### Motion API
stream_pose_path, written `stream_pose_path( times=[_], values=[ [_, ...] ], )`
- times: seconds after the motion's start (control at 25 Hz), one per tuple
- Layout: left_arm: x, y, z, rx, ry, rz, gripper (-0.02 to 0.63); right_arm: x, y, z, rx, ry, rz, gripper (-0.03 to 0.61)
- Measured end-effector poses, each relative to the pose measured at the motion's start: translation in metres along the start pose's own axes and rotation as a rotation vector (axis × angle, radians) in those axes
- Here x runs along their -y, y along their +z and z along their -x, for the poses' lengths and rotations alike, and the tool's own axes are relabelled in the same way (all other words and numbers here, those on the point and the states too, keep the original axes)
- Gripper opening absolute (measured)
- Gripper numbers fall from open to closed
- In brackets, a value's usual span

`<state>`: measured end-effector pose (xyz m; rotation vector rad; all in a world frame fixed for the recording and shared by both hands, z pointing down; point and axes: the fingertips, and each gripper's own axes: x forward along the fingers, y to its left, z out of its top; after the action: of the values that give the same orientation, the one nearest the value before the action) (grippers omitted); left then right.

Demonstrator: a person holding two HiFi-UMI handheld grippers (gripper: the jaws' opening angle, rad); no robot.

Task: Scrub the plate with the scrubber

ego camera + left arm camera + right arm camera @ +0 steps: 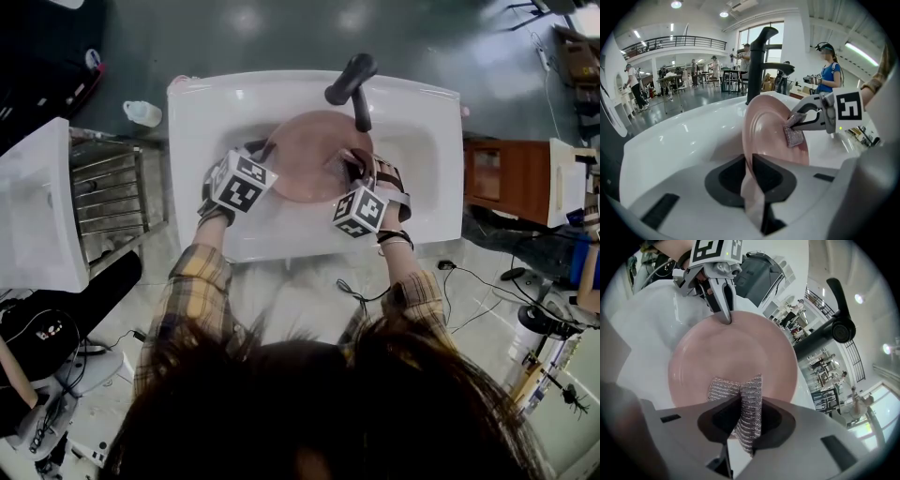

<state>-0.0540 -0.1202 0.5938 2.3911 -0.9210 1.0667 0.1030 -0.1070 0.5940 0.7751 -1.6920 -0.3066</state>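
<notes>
Person's hair [309, 412] nearest, bent over white sink [202, 117]. Left gripper [750, 164] jaws clamped on rim of pink plate [766, 129]. Plate stands tilted in basin below black faucet [352, 80]. Right gripper [743, 416] jaws pinch silver scrubber [740, 392], which lies against plate face.

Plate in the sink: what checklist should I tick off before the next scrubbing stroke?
1. Left gripper clamped on the plate rim: ok.
2. Right gripper clamped on the scrubber: ok.
3. Scrubber against the plate's face: ok.
4. Plate held tilted over the sink basin: ok.
5. Water or soap on the plate: cannot tell.
</notes>
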Motion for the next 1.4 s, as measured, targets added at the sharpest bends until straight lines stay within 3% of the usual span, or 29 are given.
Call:
stream_pose_path(
  times=[0.28, 0.96, 1.4],
  values=[
    [0.003, 0.006, 0.003, 0.006, -0.012, -0.003, 0.041, 0.024, 0.011, 0.0, 0.024, -0.059, 0.019, 0.091],
    [0.003, 0.005, 0.002, 0.005, -0.008, 0.006, 0.043, 0.053, 0.064, -0.004, 0.045, -0.149, -0.117, 0.09],
    [0.003, 0.002, 0.0, -0.007, -0.006, 0.008, 0.041, 0.036, 0.12, -0.006, 0.142, -0.125, 0.001, 0.083]
  ],
)
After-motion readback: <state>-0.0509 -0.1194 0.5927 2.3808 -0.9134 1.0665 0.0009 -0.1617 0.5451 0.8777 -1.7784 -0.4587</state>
